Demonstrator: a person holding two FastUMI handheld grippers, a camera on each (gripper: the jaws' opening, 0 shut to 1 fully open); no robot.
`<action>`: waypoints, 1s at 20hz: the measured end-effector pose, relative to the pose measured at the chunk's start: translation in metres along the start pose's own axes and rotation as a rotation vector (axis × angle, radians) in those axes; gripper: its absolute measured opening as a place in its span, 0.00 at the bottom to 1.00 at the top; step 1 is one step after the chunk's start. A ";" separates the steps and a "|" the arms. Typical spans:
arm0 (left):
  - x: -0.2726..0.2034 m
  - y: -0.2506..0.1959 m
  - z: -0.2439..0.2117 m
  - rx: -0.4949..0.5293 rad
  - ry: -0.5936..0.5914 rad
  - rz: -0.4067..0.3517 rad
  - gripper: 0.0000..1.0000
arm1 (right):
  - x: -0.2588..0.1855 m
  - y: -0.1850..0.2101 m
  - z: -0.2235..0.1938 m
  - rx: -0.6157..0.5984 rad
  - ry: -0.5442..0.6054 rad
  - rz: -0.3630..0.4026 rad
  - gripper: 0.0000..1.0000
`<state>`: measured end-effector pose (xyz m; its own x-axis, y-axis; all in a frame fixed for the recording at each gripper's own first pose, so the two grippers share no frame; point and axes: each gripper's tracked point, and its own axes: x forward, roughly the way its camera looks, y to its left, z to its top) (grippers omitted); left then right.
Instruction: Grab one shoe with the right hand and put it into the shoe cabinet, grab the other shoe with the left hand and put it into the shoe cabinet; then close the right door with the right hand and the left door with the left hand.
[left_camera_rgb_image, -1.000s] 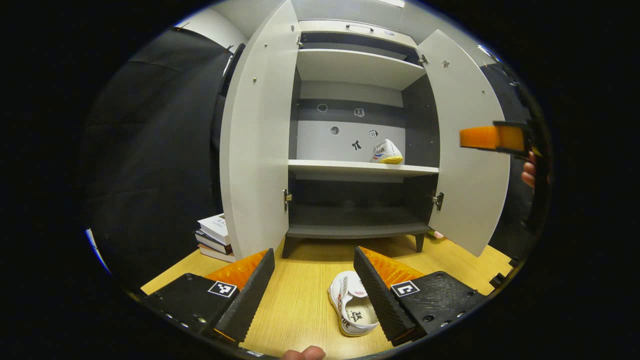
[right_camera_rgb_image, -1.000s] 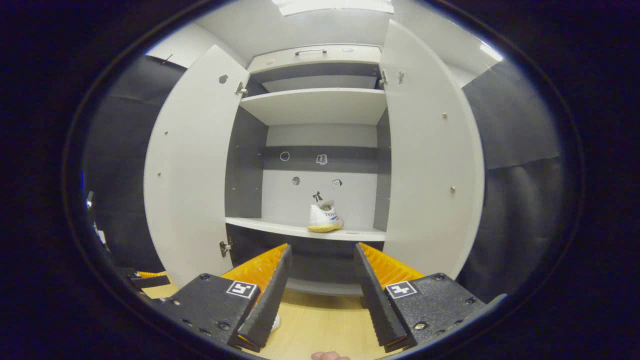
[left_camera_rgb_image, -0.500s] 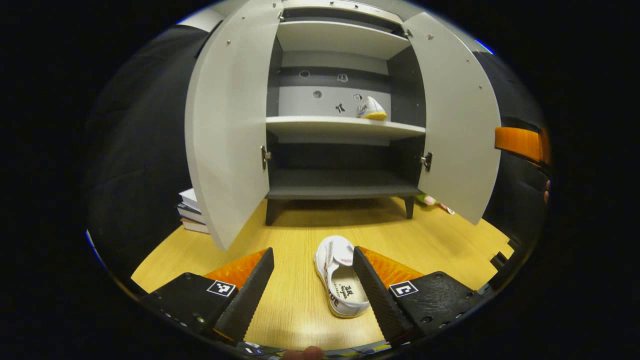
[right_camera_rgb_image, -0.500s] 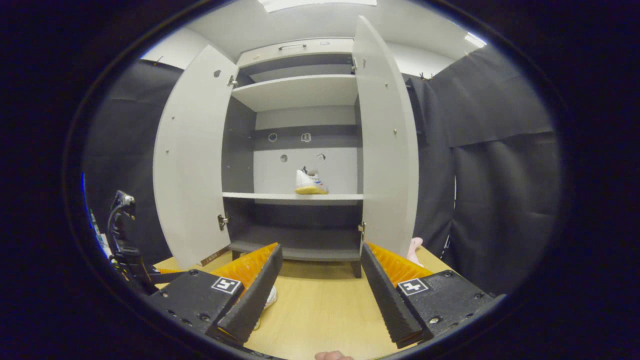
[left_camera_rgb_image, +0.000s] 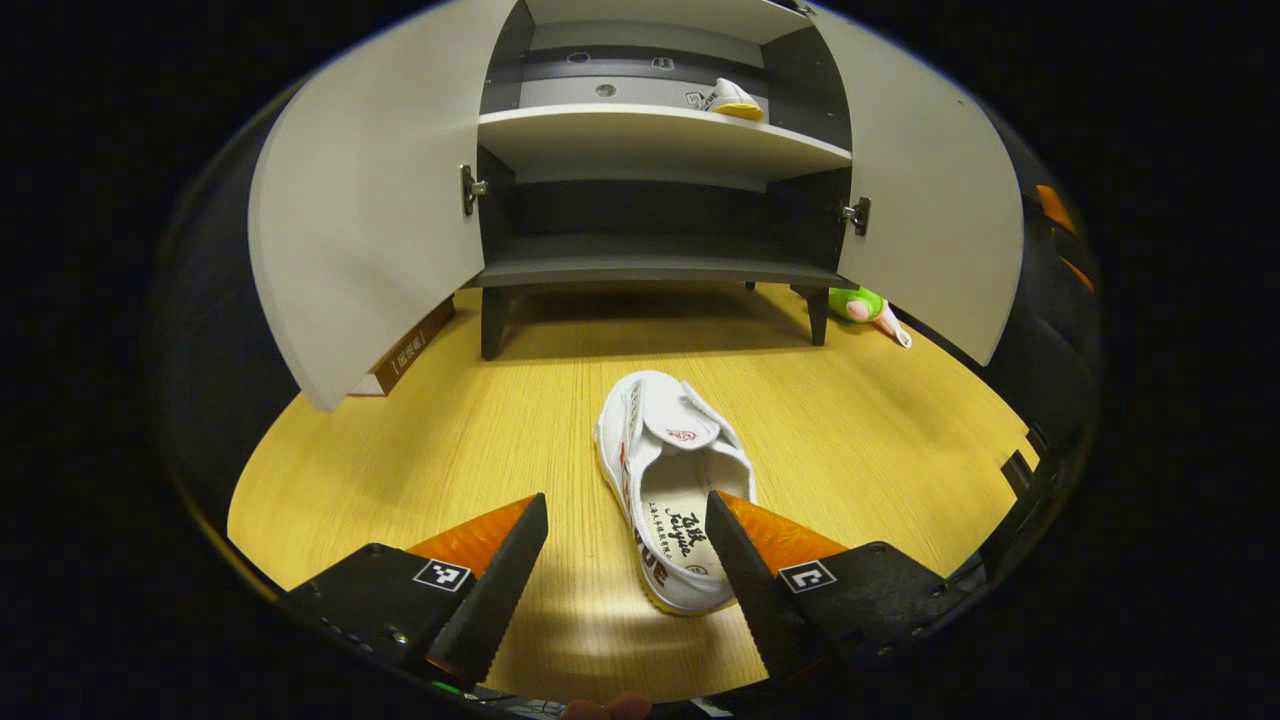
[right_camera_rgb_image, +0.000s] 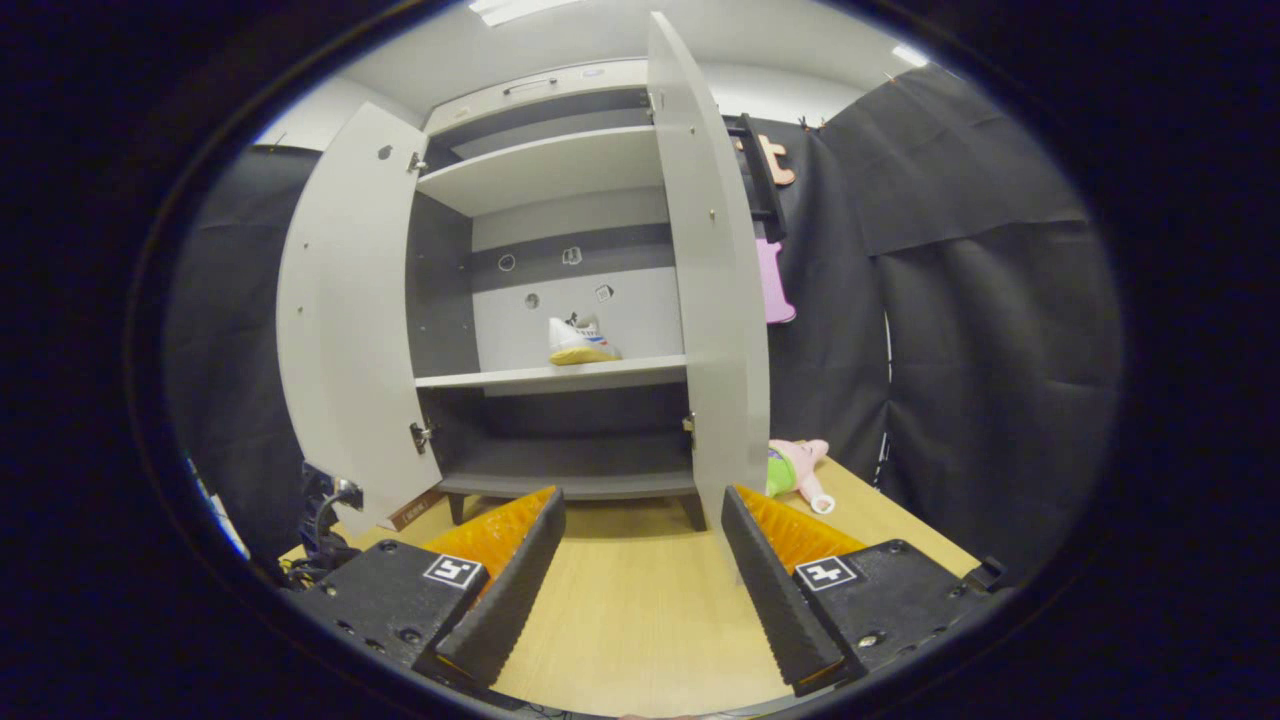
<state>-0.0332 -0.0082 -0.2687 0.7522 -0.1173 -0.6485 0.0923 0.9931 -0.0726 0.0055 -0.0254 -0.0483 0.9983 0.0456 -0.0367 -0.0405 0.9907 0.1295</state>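
One shoe (right_camera_rgb_image: 578, 342) already sits on the middle shelf (right_camera_rgb_image: 560, 377) of the shoe cabinet (left_camera_rgb_image: 650, 200), and both doors hang wide open. Over the last second we have tipped our left gripper (left_camera_rgb_image: 627, 560) downward and brought it lower, so the second shoe (left_camera_rgb_image: 672, 485) now looks larger and closer on the wooden floor (left_camera_rgb_image: 480, 430). We judge this to be the approach for the left-hand pickup.

Our left gripper's fingers are spread apart and hold nothing. The second shoe lies on its sole, toe toward the cabinet, with its heel end just beside our right-hand finger (left_camera_rgb_image: 745, 570), off-centre in the gap.

Our right gripper (right_camera_rgb_image: 643, 580) has drawn back and swung rightward, its fingers parted and empty, facing the edge of the right door (right_camera_rgb_image: 715, 300). A small plush toy (right_camera_rgb_image: 795, 468) lies on the floor beside the cabinet.
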 end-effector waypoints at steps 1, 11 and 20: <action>0.004 0.001 -0.001 -0.017 0.009 0.003 0.96 | 0.001 -0.002 -0.001 0.000 0.003 -0.002 0.99; 0.061 -0.002 0.007 -0.018 0.048 -0.043 0.96 | 0.024 -0.023 -0.020 0.009 0.080 -0.047 0.99; 0.077 -0.001 0.016 -0.135 0.002 -0.067 0.78 | 0.042 -0.022 -0.031 -0.001 0.130 -0.039 0.99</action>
<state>0.0355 -0.0187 -0.3065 0.7461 -0.1835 -0.6401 0.0539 0.9748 -0.2167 0.0472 -0.0412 -0.0833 0.9852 0.0232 -0.1697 -0.0019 0.9922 0.1243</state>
